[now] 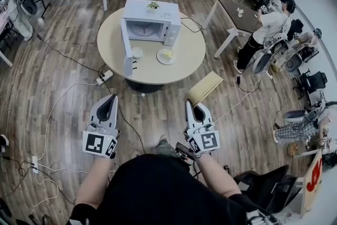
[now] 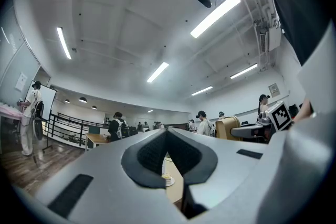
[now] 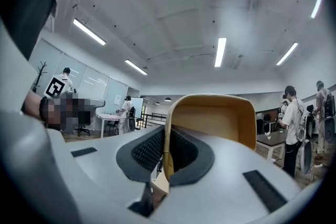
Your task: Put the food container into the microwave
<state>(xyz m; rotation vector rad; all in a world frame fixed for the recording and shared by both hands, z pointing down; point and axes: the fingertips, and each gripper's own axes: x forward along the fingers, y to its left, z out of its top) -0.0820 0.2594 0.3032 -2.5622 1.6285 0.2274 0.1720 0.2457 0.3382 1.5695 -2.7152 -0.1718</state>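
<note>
A white microwave stands on a round beige table far ahead, its door swung open toward me. In front of it sit a small white round container and a white dish of pale food. Both grippers hang well short of the table, over the wood floor. My left gripper is shut with nothing in it; a sliver of the dish shows below its tips. My right gripper is also shut and empty, pointing at a yellow chair back.
The tan chair stands between my right gripper and the table. A power strip and cables lie on the floor at left. People, desks and office chairs fill the right side and back.
</note>
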